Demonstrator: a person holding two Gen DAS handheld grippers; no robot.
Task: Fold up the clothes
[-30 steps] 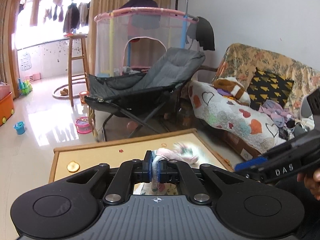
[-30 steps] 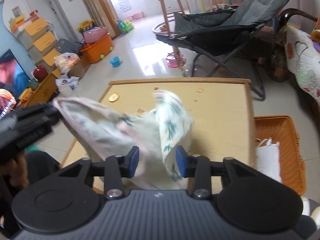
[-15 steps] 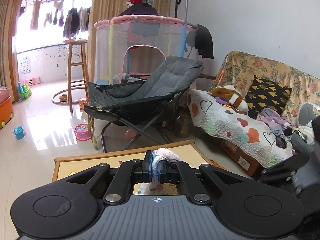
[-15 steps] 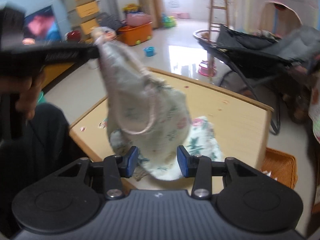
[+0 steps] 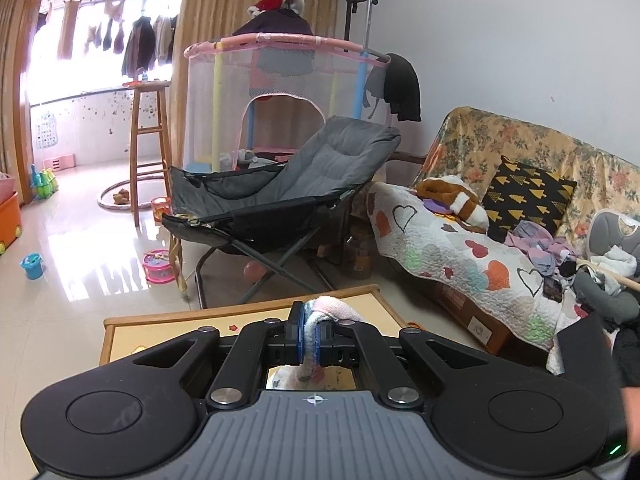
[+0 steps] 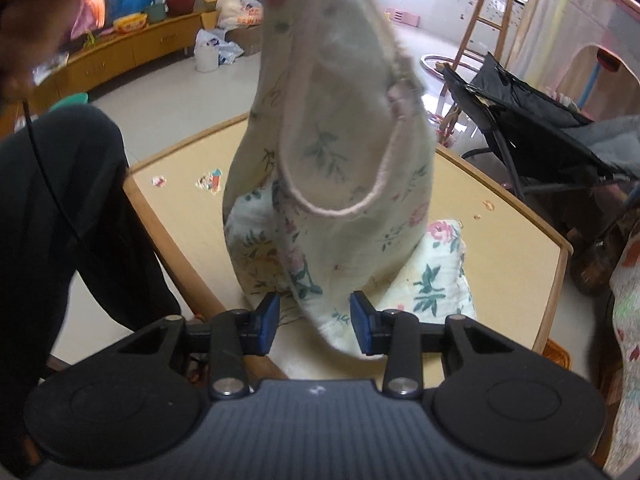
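Note:
A pale floral garment with pink trim (image 6: 332, 184) hangs in the air above the wooden table (image 6: 512, 256). Its lower part rests on the table. My left gripper (image 5: 309, 338) is shut on the garment's pink-trimmed edge (image 5: 332, 307) and holds it high. The left gripper itself is out of the right wrist view, beyond the top edge. My right gripper (image 6: 314, 322) is open. Its blue pads (image 6: 267, 322) stand on either side of the hanging garment's lowest fold, without pinching it.
A grey folding chair (image 5: 280, 192) stands behind the table. A sofa with a heart quilt (image 5: 460, 248) and loose clothes (image 5: 560, 252) is on the right. An orange basket (image 6: 556, 354) sits by the table's right edge. The person's dark-clothed body (image 6: 72, 216) is on the left.
My left gripper has lifted the garment higher, so it now hangs long over the table. My right gripper has swung left and closer, with the hanging fold now between its open pads.

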